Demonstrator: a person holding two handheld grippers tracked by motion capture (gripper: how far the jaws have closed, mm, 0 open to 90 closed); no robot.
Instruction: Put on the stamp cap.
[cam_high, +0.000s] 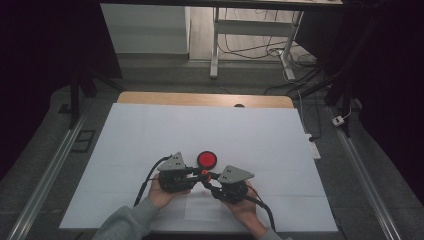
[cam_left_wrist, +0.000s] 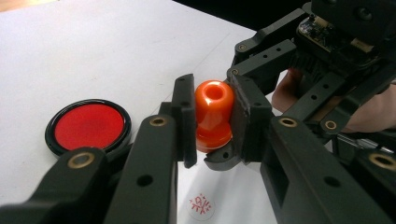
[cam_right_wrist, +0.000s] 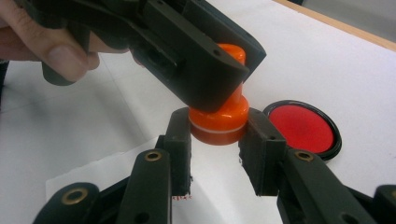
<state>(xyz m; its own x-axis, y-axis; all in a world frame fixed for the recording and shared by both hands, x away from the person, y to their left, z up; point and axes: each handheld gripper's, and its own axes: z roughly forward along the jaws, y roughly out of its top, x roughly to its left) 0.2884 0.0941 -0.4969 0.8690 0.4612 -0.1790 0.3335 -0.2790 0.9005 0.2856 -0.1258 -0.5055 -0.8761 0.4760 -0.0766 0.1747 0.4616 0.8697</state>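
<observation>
An orange stamp (cam_high: 204, 173) with a rounded knob and a wider base hangs just above the white sheet, held between both grippers. My left gripper (cam_left_wrist: 214, 100) is shut on the stamp's (cam_left_wrist: 212, 123) upper knob, pads pressing on both sides. My right gripper (cam_right_wrist: 217, 130) is shut on the stamp's (cam_right_wrist: 219, 125) wide base, below the left gripper's jaw (cam_right_wrist: 201, 70), which hides part of the knob. In the high view the left gripper (cam_high: 199, 172) and right gripper (cam_high: 208, 176) meet tip to tip. A round red ink pad (cam_high: 206, 159) in a black case lies just beyond them.
A small paper slip (cam_high: 202, 207) lies under the grippers near the front edge and bears a red stamped mark (cam_left_wrist: 201, 205). The white sheet (cam_high: 150, 130) covers the table, with a wooden edge (cam_high: 200, 98) at the back. The ink pad (cam_right_wrist: 301, 128) sits close beside the right jaw.
</observation>
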